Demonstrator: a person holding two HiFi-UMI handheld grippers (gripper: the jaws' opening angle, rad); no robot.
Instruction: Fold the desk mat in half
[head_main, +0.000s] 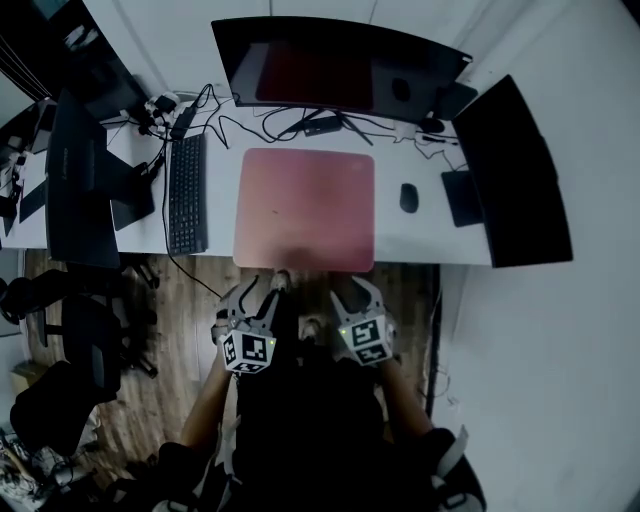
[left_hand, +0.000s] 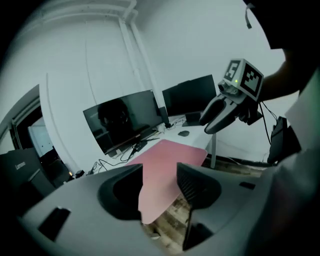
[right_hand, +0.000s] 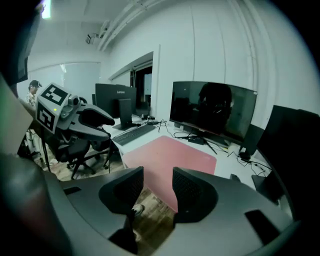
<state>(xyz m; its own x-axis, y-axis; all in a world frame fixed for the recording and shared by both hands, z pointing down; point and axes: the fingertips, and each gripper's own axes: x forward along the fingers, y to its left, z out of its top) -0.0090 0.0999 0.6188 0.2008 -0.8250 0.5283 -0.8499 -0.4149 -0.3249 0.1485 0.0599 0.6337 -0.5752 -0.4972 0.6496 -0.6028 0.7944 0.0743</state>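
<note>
While the mat (head_main: 305, 205) lies flat on the desk (head_main: 420, 240), the left gripper (head_main: 262, 291) and right gripper (head_main: 352, 291) hang just off its near edge, jaws apart and empty, seemingly lined up to pinch it.

pink rectangular desk mat (head_main: 305, 208) flat on white desk (head_main: 420, 235). black slab keyboard (head_main: 187, 193) at its 9 o'clock, black oval mouse (head_main: 408, 197) at 3, wide black monitor (head_main: 335, 70) at 12.

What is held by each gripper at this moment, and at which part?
Nothing is held. The left gripper and the right gripper both have jaws apart, and no pad presses the desk mat.
</note>
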